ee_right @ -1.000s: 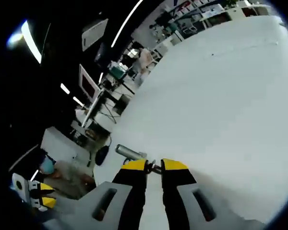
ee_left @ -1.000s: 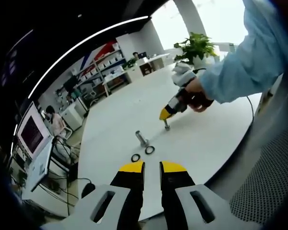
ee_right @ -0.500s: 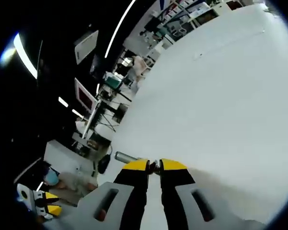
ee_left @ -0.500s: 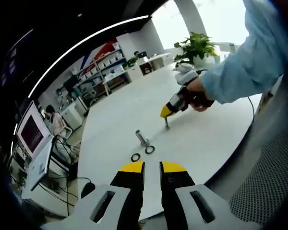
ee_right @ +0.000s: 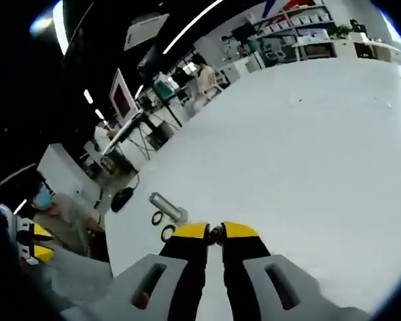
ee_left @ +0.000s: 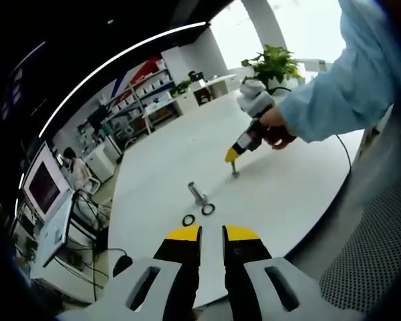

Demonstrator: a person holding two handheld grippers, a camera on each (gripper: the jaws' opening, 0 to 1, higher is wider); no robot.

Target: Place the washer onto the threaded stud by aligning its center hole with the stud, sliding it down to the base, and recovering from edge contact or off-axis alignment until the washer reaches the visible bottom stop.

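Right gripper (ee_left: 233,156) is seen from the left gripper view, closed on a small metal stud (ee_left: 234,171) whose foot touches the white table (ee_left: 287,194). In its own view the jaws are nearly shut on a small metal piece (ee_right: 215,233). Left gripper (ee_left: 211,233) is held narrow and empty at the near edge. Two washers (ee_left: 208,209) lie just beside a bolt (ee_left: 197,193), well apart from the held stud. If the stud is tilted in the grip, a washer may catch on its threads.
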